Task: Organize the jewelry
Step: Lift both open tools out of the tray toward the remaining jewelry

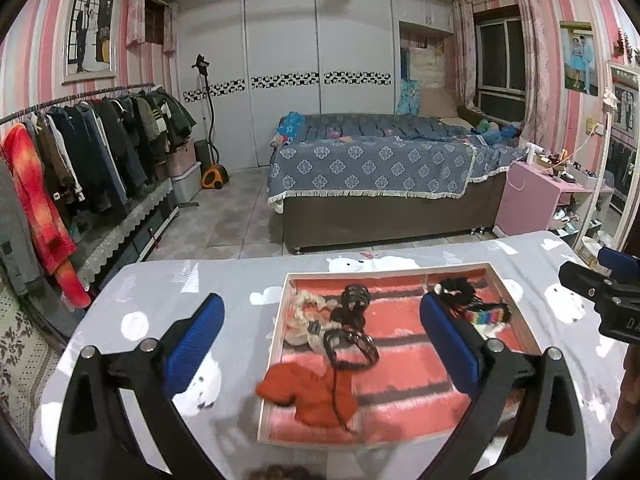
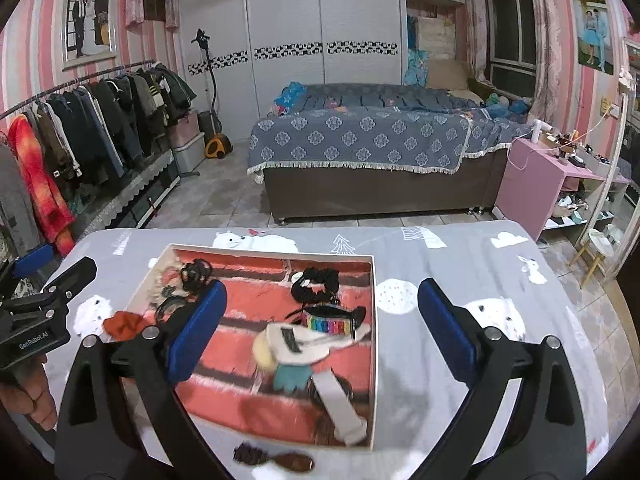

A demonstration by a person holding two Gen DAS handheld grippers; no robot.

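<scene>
Left wrist view: hovering above the counter (image 1: 224, 280) with the left tongs (image 1: 322, 344) spread wide and gripping nothing, blue pads straddling the tray's (image 1: 276, 324) left half. Lying inside against the left wall: a cream scrunchie (image 1: 302, 320), black claw clips (image 1: 354, 304) and an orange scrunchie (image 1: 306, 392) spilling over the rim. Leaving bare grey cloth open to the left, with the counter's far edge just beyond the tray. Entering from the right edge, the right tongs (image 1: 600, 292), well apart.

Right wrist view: holding the right tongs (image 2: 322, 340) wide apart and empty, left pad over the tray (image 2: 374, 320), right pad over bare cloth beyond its right wall. Resting inside: a black scrunchie (image 2: 316, 282), a rainbow clip (image 2: 330, 326), a white band (image 2: 340, 408). Lying just outside the near rim, a brown hair clip (image 2: 274, 458). Gripping the left tongs (image 2: 48, 292) at far left, a hand (image 2: 34, 398).
</scene>
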